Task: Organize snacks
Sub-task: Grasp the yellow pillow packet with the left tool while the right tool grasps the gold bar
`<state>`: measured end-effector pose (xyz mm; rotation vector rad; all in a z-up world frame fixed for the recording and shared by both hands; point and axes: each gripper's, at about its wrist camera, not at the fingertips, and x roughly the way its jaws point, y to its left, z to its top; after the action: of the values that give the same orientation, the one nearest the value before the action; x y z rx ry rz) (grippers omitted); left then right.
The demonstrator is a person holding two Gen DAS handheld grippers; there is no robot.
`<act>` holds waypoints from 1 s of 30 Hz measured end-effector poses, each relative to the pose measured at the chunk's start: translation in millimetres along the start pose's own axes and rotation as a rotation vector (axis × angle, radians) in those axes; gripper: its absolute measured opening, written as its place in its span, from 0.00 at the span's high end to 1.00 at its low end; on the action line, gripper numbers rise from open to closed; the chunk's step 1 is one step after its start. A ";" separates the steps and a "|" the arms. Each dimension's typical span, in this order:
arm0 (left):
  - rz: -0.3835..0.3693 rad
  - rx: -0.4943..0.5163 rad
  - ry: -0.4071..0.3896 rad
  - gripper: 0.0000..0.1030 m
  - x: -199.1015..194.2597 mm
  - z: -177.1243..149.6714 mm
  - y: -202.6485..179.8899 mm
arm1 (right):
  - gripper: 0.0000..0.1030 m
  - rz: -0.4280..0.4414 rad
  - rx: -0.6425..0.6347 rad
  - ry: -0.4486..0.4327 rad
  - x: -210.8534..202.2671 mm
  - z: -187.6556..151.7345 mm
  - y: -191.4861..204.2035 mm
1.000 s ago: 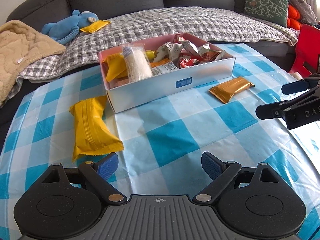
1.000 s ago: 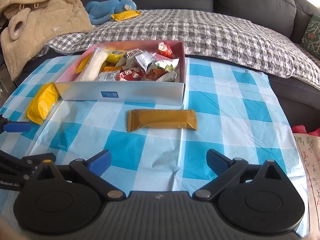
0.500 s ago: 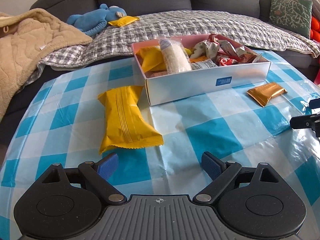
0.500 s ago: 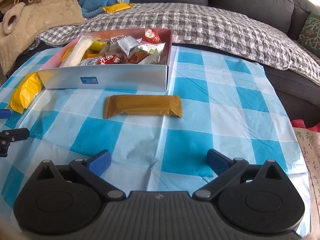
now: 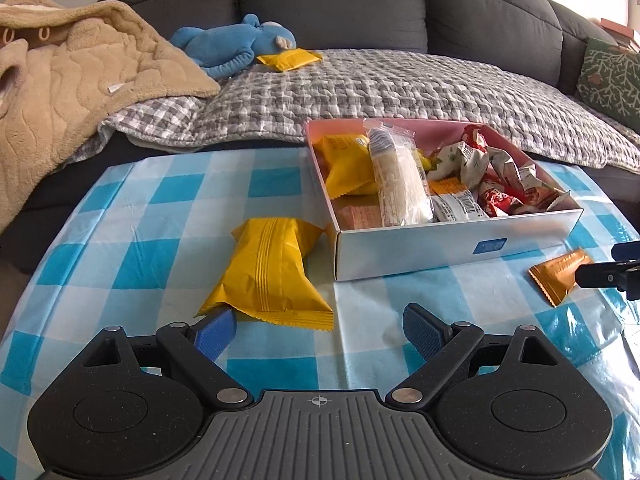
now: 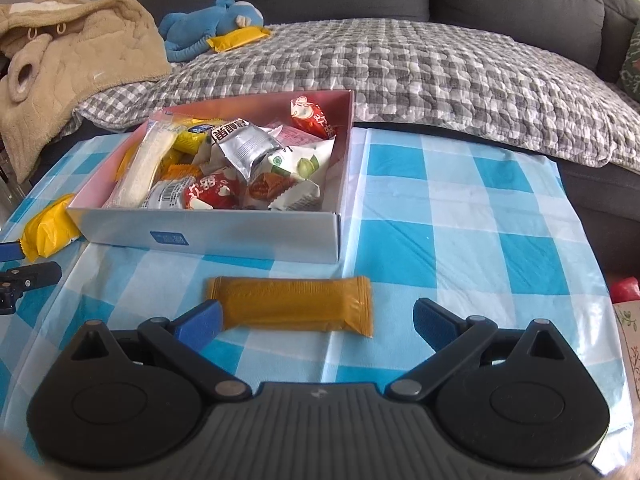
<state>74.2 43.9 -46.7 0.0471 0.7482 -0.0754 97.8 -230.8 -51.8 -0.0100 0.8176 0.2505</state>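
Through the left wrist camera, we see our left gripper [image 5: 318, 326] standing wide apart with nothing between its blue pads, low over a table spread with a blue-and-white checked cloth [image 5: 156, 220]. A yellow snack packet [image 5: 266, 270] lies flat on the cloth just ahead of the gripper, its crimped near end close against the left-hand pad [image 5: 214, 330]. Ahead and to the right sits the open snack box [image 5: 448, 250], white outside and pink inside, crowded with wrapped snacks, among them a long pale cracker pack [image 5: 400, 180] lying lengthwise. Farther right, beyond the box's near corner, a golden-brown bar [image 5: 558, 278] lies on the cloth, partly covered by the tip of our right gripper [image 5: 612, 266] at the frame's edge. Behind the table a grey sofa carries a checked quilt [image 5: 380, 84], a tan blanket [image 5: 80, 80] and a blue plush toy [image 5: 236, 42]. Through the right wrist camera, we find our right gripper [image 6: 316, 320] likewise spread wide and gripping nothing. The golden-brown bar [image 6: 292, 304] lies crosswise directly ahead, between the lines of the two pads and nearer the left one. The snack box [image 6: 224, 236] stands just beyond the bar, slightly to the left. The yellow snack packet [image 6: 48, 228] shows beside the box's far left end, with our left gripper's tip [image 6: 24, 276] near it.
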 end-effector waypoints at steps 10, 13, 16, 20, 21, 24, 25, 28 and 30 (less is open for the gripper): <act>0.005 0.018 0.089 0.11 7.3 -8.1 3.0 | 0.03 0.134 -0.027 0.046 12.6 -2.1 10.9; 0.005 0.028 0.093 0.11 5.3 -9.1 2.9 | 0.03 0.167 -0.056 0.063 8.3 -6.5 19.1; 0.009 0.051 0.096 0.11 1.6 -9.7 1.7 | 0.04 0.195 -0.096 0.083 3.3 -11.0 28.0; 0.021 0.082 0.102 0.11 -3.1 -11.0 1.6 | 0.04 0.241 -0.156 0.114 -1.3 -16.1 40.5; 0.024 0.083 0.105 0.11 -3.6 -10.6 3.0 | 0.05 0.255 -0.168 0.120 -2.7 -16.6 43.0; 0.026 0.071 0.100 0.11 -6.1 -8.3 7.2 | 0.06 0.257 -0.200 0.123 -4.3 -14.6 45.8; 0.030 0.068 0.094 0.11 -6.7 -7.1 8.5 | 0.06 0.238 -0.200 0.118 -3.3 -13.1 44.8; 0.036 0.064 0.068 0.11 -6.1 -2.2 11.0 | 0.06 0.157 -0.198 0.095 1.4 -8.5 42.6; 0.033 0.060 0.047 0.11 -2.8 2.4 11.7 | 0.06 0.113 -0.204 0.075 5.5 -6.0 42.4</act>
<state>74.7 55.5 -42.8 0.1193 0.7915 -0.0653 87.6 -189.0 -56.2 -0.1659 0.8659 0.4413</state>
